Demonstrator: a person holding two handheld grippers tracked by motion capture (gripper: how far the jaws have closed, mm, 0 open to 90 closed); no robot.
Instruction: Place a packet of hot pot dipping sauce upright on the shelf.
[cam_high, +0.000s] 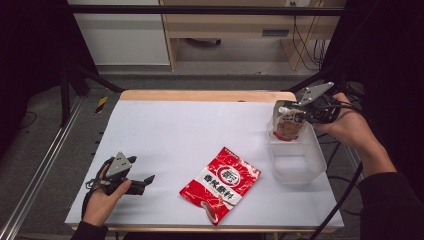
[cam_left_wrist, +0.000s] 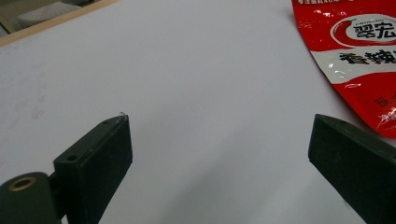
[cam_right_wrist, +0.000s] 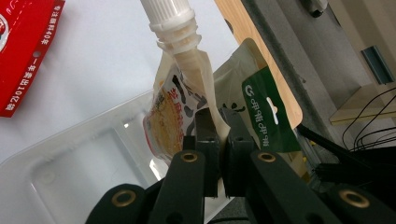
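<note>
A red snack bag (cam_high: 221, 183) lies flat on the white table near the front middle; its corner (cam_left_wrist: 359, 51) appears at the upper right of the left gripper view. My left gripper (cam_high: 142, 182) rests low on the table left of that bag, jaws wide apart with nothing between them (cam_left_wrist: 219, 154). My right gripper (cam_high: 300, 112) is shut on a spouted drink pouch (cam_high: 289, 122), holding it over the far end of a clear plastic tub (cam_high: 300, 167). The pouch's white cap (cam_right_wrist: 166, 14) points away, and the jaws pinch the pouch's edge (cam_right_wrist: 217, 126).
A wooden table edge (cam_high: 207, 95) runs along the far side. Black frame bars and cables stand to the right of the tub. A green-labelled part of the pouch (cam_right_wrist: 264, 112) hangs beside the jaws. White tabletop spreads between the two grippers.
</note>
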